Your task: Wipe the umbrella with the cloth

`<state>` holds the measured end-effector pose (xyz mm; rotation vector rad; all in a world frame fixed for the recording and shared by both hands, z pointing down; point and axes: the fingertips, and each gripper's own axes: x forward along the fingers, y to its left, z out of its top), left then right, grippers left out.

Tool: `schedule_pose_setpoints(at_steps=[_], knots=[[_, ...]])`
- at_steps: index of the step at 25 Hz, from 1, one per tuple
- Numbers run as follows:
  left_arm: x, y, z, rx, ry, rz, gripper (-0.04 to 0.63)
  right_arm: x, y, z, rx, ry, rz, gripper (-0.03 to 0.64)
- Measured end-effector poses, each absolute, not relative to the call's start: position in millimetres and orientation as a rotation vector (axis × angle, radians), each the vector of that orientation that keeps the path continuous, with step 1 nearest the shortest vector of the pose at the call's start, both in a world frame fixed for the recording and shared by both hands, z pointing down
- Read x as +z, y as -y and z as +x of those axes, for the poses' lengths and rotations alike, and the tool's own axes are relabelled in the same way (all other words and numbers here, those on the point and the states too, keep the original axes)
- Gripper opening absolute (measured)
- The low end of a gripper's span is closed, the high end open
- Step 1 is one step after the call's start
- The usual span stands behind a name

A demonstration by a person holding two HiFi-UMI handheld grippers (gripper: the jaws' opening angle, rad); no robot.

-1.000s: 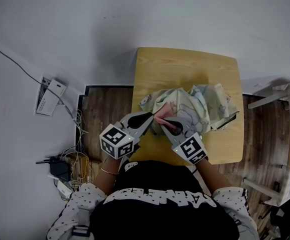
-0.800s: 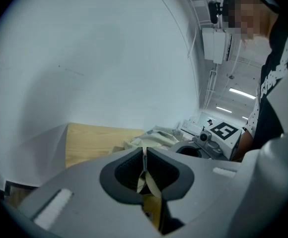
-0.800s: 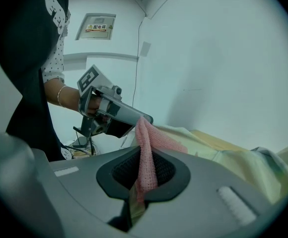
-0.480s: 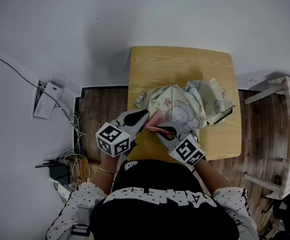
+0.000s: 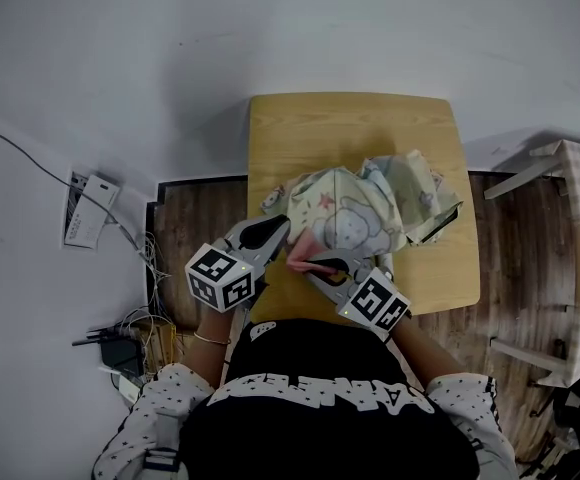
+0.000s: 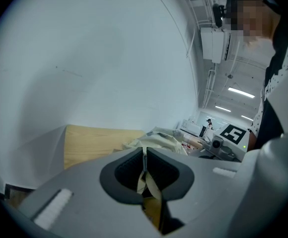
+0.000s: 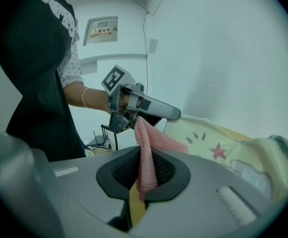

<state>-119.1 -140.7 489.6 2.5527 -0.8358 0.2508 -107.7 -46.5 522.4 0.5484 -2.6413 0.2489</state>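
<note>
Steadying umbrella: left gripper jaws clenched on its edge.
Wiping cloth: right gripper jaws clamp it for rubbing.

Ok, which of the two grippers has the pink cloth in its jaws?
The right gripper: its jaws are shut on the pink cloth. The left gripper pinches a strip of the pale printed umbrella instead.

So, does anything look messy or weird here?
The umbrella lies crumpled on the table, its printed canopy bunched in folds rather than opened or rolled. Left of the table, a tangle of cables lies loose. Nothing looks spilled or broken.
</note>
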Motion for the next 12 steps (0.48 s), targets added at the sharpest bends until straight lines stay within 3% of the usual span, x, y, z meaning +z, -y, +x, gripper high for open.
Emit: schedule_pose_setpoints(at_steps=[12], knots=[[492, 143, -123, 0.262, 0.858, 2.547, 0.025, 515, 34, -104, 0.206, 2.640, 0.501, 0.033]])
